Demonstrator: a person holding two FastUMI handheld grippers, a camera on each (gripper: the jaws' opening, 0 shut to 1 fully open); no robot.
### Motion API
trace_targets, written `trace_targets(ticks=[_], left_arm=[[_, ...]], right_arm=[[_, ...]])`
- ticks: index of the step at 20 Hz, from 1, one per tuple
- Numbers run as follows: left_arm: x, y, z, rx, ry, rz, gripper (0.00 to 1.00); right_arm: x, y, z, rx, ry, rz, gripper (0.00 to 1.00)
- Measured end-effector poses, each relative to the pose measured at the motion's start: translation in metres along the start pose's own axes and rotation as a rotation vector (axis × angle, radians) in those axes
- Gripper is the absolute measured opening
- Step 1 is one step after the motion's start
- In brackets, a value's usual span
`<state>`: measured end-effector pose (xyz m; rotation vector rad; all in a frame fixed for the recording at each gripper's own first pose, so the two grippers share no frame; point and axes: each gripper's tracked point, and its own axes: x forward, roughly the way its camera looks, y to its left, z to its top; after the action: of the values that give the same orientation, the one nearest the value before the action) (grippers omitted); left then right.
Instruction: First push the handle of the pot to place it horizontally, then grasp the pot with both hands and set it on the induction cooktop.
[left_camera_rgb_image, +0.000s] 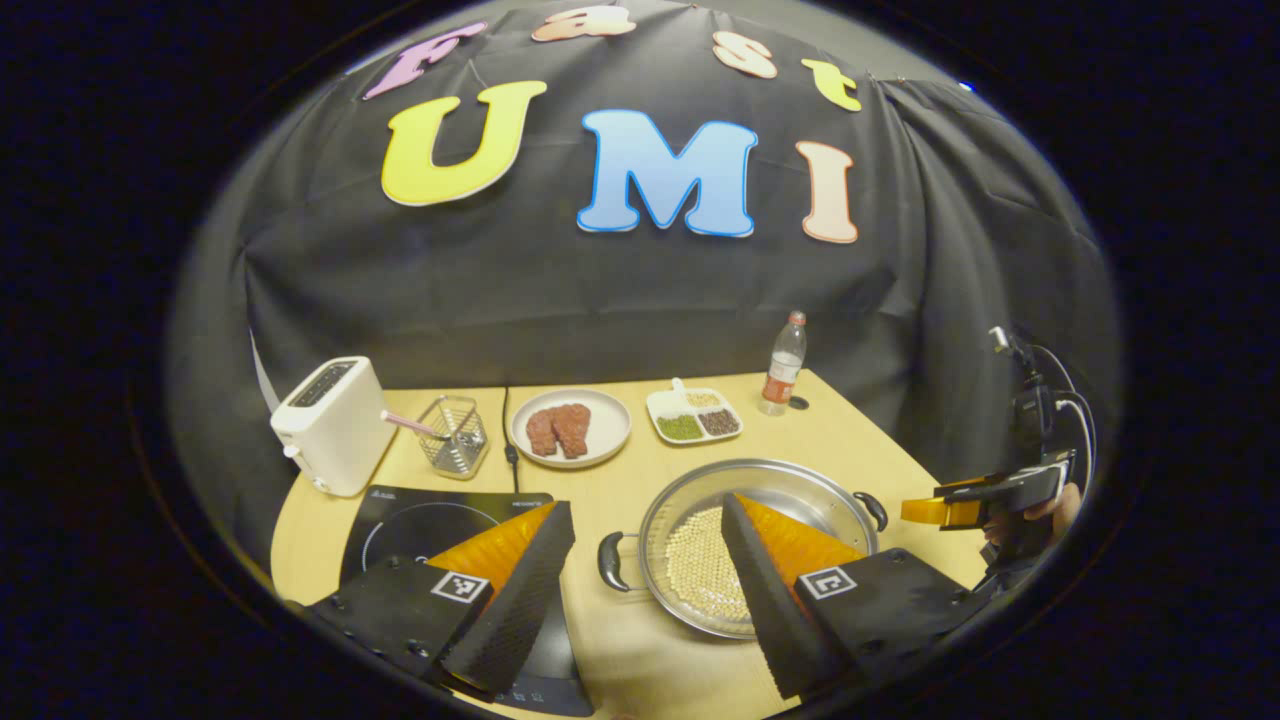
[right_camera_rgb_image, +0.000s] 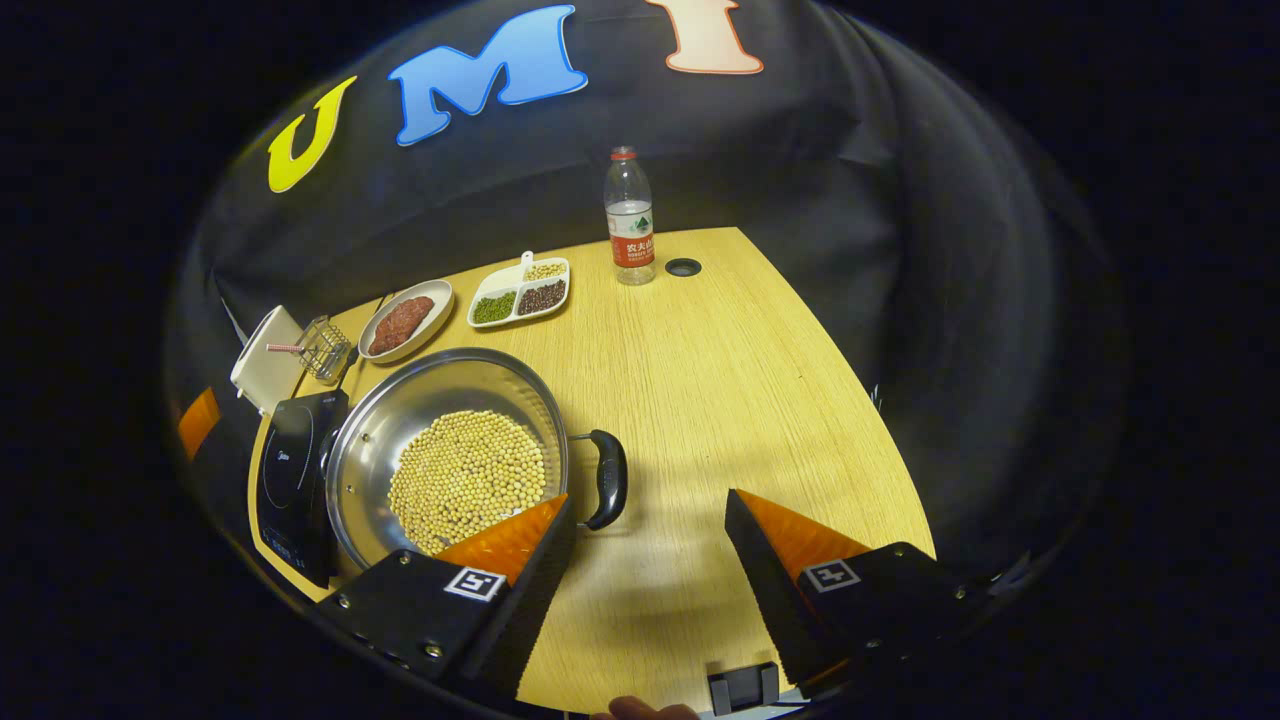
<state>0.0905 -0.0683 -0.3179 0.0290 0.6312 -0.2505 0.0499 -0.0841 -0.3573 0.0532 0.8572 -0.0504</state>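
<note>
Two grippers up, both with jaws spread wide and gripping nothing. Left gripper view, left to right: toaster (left_camera_rgb_image: 330, 425) at the table's (left_camera_rgb_image: 850, 440) left edge, wire basket (left_camera_rgb_image: 452, 434) beside it, induction cooktop (left_camera_rgb_image: 430, 525) in front of both. The left gripper (left_camera_rgb_image: 648, 522) hangs above the gap between cooktop and pot (left_camera_rgb_image: 760, 545), one finger over the cooktop, the other over the pot's bowl. The pot sits on the table right of the cooktop, full of pale beans (left_camera_rgb_image: 705, 575), one handle (left_camera_rgb_image: 612, 563) pointing toward the cooktop, the other (left_camera_rgb_image: 872, 510) on the far right rim. Behind: plate of meat (left_camera_rgb_image: 570, 427), divided dish (left_camera_rgb_image: 694, 415), bottle (left_camera_rgb_image: 785, 364). The other gripper floats off the table's right edge, clear of the pot. Right gripper view: right gripper (right_camera_rgb_image: 648, 514) low over the table, near handle just beside its left finger (right_camera_rgb_image: 515, 580), not touching.
</note>
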Motion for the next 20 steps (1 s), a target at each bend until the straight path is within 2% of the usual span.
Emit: trace_targets(ticks=[5,6,7,8,13,18,19,20], left_arm=[[0.046,0.008,-0.043,0.011,0.110,-0.002,0.95],[0.054,0.011,-0.048,0.017,0.128,0.002,0.99],[0.065,0.017,-0.055,0.022,0.141,0.006,0.95],[0.073,0.020,-0.061,0.024,0.155,0.008,0.98],[0.101,0.027,-0.080,0.021,0.213,0.015,0.95],[0.128,0.034,-0.106,0.008,0.277,0.020,0.98],[0.132,0.037,-0.112,0.003,0.290,0.023,0.95],[0.135,0.039,-0.116,0.006,0.300,0.026,0.98]], right_arm=[[0.012,0.004,-0.004,0.029,0.012,0.016,0.93],[0.016,0.005,-0.004,0.033,0.016,0.016,0.93],[0.019,0.005,-0.003,0.036,0.015,0.017,0.93],[0.022,0.005,-0.003,0.037,0.017,0.014,0.93],[0.039,0.009,0.001,0.043,0.027,0.016,0.93],[0.055,0.003,0.005,0.052,0.034,-0.014,0.93],[0.059,0.000,0.003,0.054,0.042,-0.024,0.93],[0.063,-0.003,0.001,0.055,0.049,-0.031,0.93]])
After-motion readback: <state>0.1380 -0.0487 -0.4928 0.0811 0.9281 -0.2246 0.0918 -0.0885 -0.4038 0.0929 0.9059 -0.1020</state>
